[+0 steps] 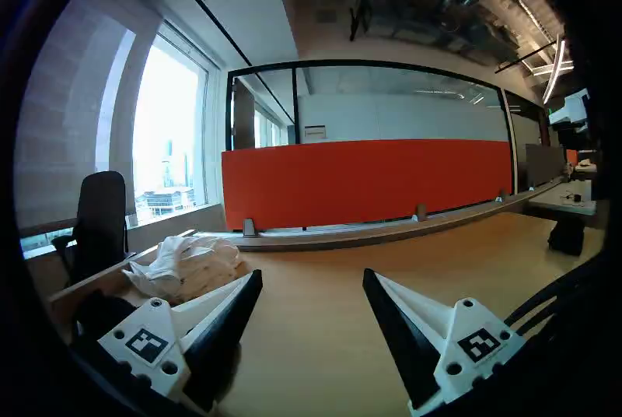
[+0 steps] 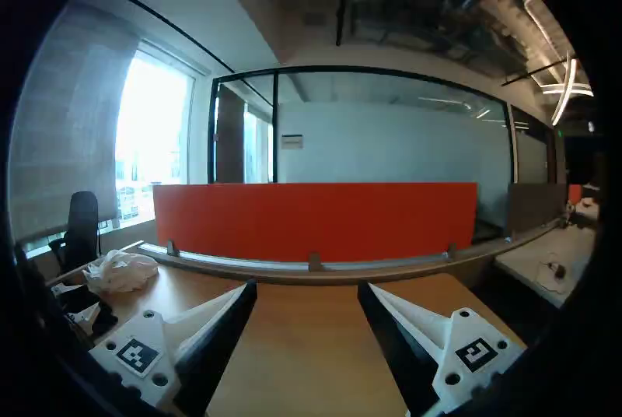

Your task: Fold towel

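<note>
A crumpled white towel lies in a heap at the far left of the wooden desk, just beyond my left gripper's left finger. My left gripper is open above the desk with nothing between its fingers. In the right gripper view the same towel sits farther off at the left edge of the desk. My right gripper is open too and holds nothing. Part of the other gripper shows low at the left of that view.
An orange divider panel runs along the desk's far edge on a raised rail. A black office chair stands by the window at left. Another desk with small items lies at the right.
</note>
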Motion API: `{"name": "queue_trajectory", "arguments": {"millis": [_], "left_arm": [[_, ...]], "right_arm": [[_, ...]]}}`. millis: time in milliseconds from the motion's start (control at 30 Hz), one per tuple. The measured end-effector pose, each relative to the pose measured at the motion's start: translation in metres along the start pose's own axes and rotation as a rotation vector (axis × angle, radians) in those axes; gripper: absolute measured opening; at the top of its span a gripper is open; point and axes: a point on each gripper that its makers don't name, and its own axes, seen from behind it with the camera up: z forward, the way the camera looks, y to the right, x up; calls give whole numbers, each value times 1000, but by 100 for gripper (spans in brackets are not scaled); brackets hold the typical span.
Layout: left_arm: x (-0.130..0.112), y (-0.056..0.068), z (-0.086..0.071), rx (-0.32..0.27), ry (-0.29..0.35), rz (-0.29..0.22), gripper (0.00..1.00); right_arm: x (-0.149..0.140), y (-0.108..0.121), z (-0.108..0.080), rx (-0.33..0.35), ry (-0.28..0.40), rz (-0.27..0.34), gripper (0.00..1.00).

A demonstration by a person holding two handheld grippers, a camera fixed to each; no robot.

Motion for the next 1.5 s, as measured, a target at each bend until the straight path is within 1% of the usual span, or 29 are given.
{"name": "queue_trajectory", "arguments": {"millis": [367, 567, 667, 867, 1067, 1500], "left_arm": [[-23, 2, -2, 1, 10, -6, 96], [-33, 1, -2, 7, 8, -13, 96], [-37, -3, -2, 14, 6, -12, 96], [-44, -6, -3, 20, 1, -26, 96], [-47, -11, -4, 30, 2, -56, 96], [-47, -10, -4, 23, 1, -58, 96]], "right_arm": [[-10, 0, 6, 2, 5, -9, 100], [-22, 1, 9, 5, 0, -16, 100], [-27, 1, 11, 4, -2, -17, 100], [-29, -2, 12, 11, -5, -22, 100], [-27, -6, 12, 16, -3, -29, 100], [-25, -6, 10, 18, -4, -34, 100]]}}
